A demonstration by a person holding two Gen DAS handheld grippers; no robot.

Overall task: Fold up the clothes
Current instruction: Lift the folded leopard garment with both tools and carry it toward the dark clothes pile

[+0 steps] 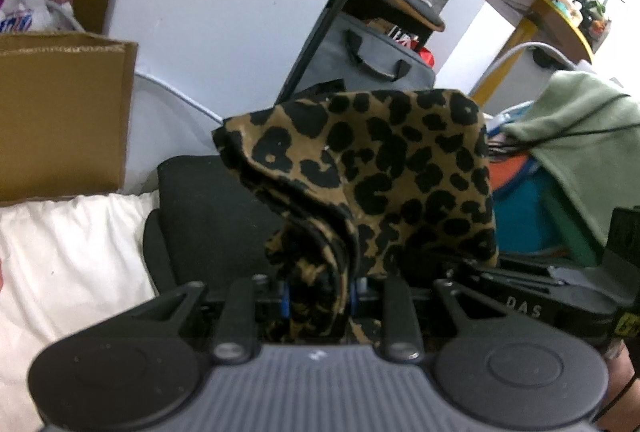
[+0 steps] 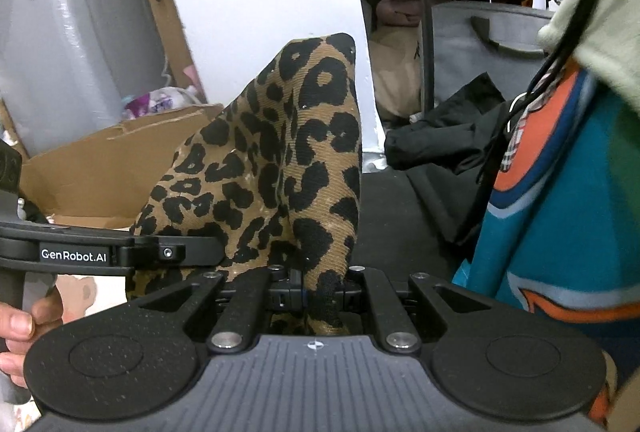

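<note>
Left wrist view: left gripper (image 1: pixel 320 296) is clamping a bunched edge of the leopard-print garment (image 1: pixel 380 167); right gripper (image 2: pixel 316 292) is pinching another edge, fabric rising toward 12 o'clock. Keeping both edges level should give an even fold.

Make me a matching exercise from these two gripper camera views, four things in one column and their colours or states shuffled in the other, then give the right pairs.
Things:
1. leopard-print brown and black fabric garment
2. brown cardboard box
3. grey fabric storage bag with dark handles
4. white soft pillow

States:
A. open at the top
B. gripped by both the left gripper and the right gripper
C. lying at lower left of the left view
D. standing under a chair

Pairs: 1-B, 2-A, 3-D, 4-C
</note>
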